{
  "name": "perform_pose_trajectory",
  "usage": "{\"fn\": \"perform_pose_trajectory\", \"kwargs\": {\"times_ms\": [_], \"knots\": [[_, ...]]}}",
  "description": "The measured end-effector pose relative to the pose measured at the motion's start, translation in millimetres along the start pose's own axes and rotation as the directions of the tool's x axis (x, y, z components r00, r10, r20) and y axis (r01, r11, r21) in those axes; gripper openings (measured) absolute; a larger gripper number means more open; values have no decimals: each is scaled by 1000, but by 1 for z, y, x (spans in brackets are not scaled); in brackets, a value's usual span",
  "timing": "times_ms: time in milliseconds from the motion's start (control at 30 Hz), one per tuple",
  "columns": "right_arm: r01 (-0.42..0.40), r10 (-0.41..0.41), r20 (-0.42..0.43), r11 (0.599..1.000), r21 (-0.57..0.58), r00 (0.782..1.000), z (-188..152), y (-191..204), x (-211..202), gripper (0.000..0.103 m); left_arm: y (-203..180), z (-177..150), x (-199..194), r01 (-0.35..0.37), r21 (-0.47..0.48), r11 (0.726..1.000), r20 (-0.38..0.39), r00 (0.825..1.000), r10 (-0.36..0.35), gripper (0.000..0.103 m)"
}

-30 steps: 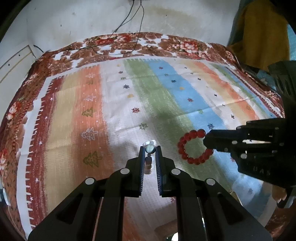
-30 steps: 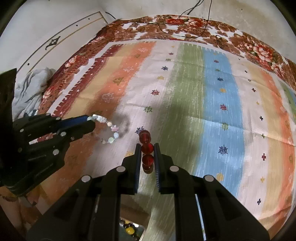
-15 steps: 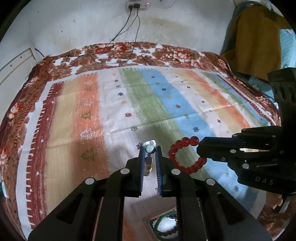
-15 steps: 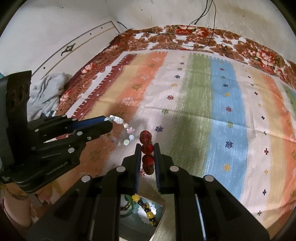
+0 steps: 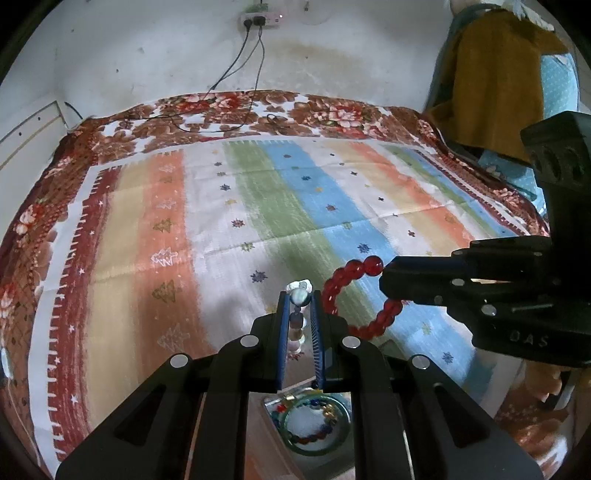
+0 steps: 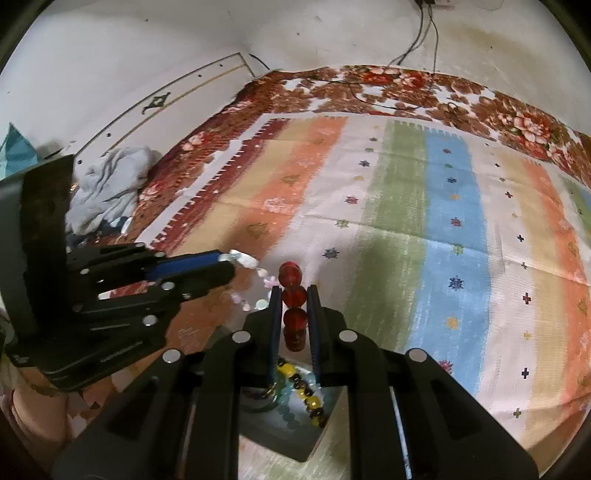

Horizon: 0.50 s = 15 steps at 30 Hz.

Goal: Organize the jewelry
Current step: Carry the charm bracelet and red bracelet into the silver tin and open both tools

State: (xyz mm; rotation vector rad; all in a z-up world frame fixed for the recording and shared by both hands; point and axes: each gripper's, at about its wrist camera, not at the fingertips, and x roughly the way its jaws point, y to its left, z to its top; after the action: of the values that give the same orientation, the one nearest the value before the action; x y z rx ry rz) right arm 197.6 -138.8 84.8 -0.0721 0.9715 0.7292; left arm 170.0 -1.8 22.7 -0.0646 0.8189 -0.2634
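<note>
Fig.: both tongs loaded, mid-carry above the striped, flower-bordered bedspread (image 5: 258, 206). We see the left tongs (image 5: 300, 314) clenched on a pale bracelet of translucent white/pink beads (image 5: 299, 297), which hangs free of the bed. The right tongs (image 6: 292, 314) are clenched on a red bracelet of round glassy beads (image 6: 293, 295); from the left wrist view its loop (image 5: 341, 291) dangles beside the left tongs, close but not touching.

Progress: under both tongs sits a small tray-like jewelry box (image 6: 295, 439), already holding a green bangle (image 5: 314, 446) w/ a multicolour bead strand (image 6: 310, 395) inside. So we judge part of the sorting done; the two held bracelets are lifted but not yet deposited, approx. the last leg for these pieces. Whether other jewelry waits out of view, we cannot tell.

Change vs. earlier frames: 1.0 s ago the box was barely visible; now it fills the lower gap under the tongs, the wall socket (image 5: 260, 20) has entered the view, and both bracelets remain gripped as before.
</note>
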Motion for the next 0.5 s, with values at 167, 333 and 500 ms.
{"fn": "perform_pose_trajectory", "kwargs": {"times_ms": [167,333,500], "knots": [[-17,17,-5,1000,-25,1000,-13,12,-8,15,-6,-10,-1,8,6,1000,-13,1000,-8,11],[-26,26,-8,999,-37,1000,-26,18,-13,15,-12,-19,-7,14,13,1000,-12,1000,-13,11],[-31,30,-22,999,-37,999,-39,17,-16,15,-17,-31,-15,22,11,1000,-13,1000,-22,11]]}}
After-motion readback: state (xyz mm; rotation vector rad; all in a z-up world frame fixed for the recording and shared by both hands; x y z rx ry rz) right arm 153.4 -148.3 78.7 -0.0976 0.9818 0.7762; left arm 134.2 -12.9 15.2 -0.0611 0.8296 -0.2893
